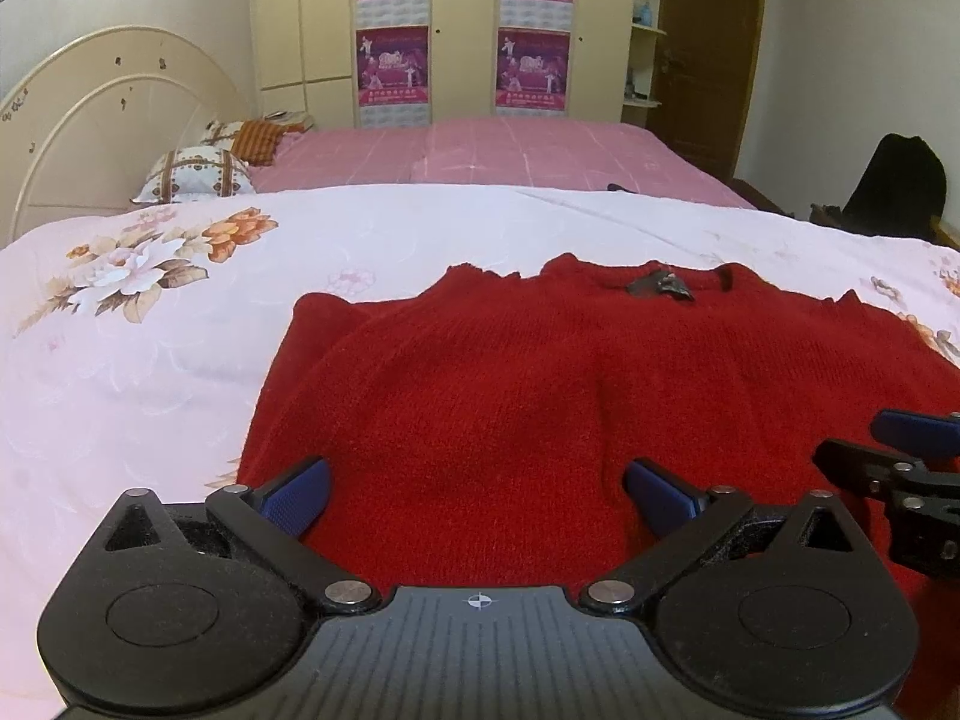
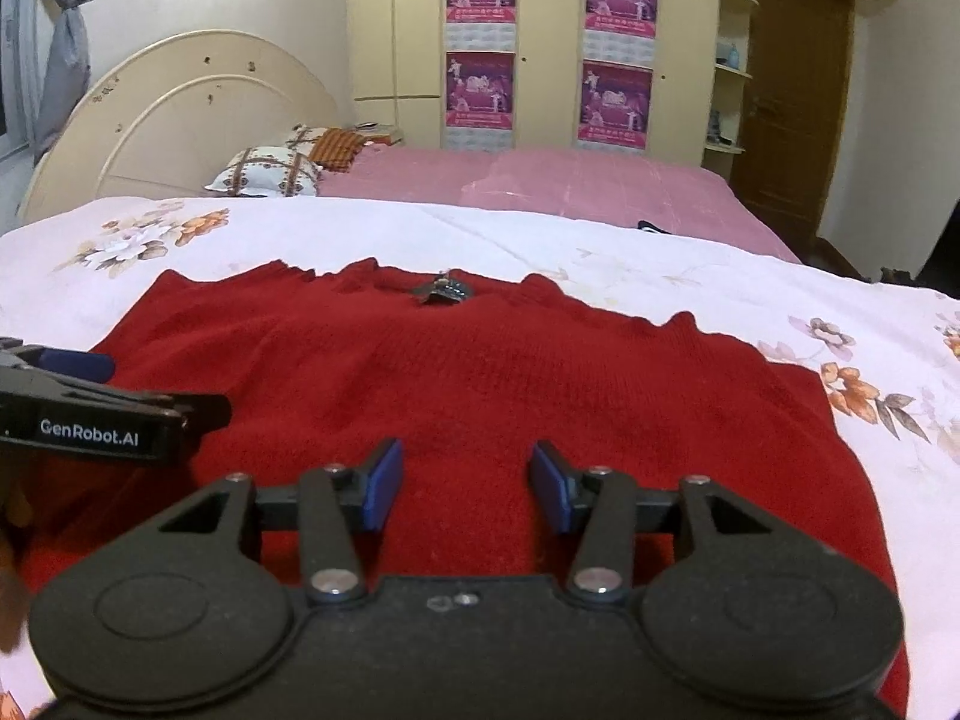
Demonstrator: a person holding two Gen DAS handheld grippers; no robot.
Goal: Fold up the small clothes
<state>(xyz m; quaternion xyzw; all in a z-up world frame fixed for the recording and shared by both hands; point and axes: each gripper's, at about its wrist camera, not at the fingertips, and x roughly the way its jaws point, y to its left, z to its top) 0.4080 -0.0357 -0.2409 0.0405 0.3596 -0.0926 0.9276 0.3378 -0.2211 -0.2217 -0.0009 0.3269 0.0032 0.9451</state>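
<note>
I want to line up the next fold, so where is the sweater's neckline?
The neckline lies at the red sweater's far edge in both wrist views, with a dark tag, facing the pink bed.

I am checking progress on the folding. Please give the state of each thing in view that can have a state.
Red sweater: lying flat on the bedspread, collar at the far end.
Left gripper: open, nothing between its fingers.
Right gripper: open, over the sweater, holding nothing.
Wardrobe doors: closed.
Brown door: closed.
</note>
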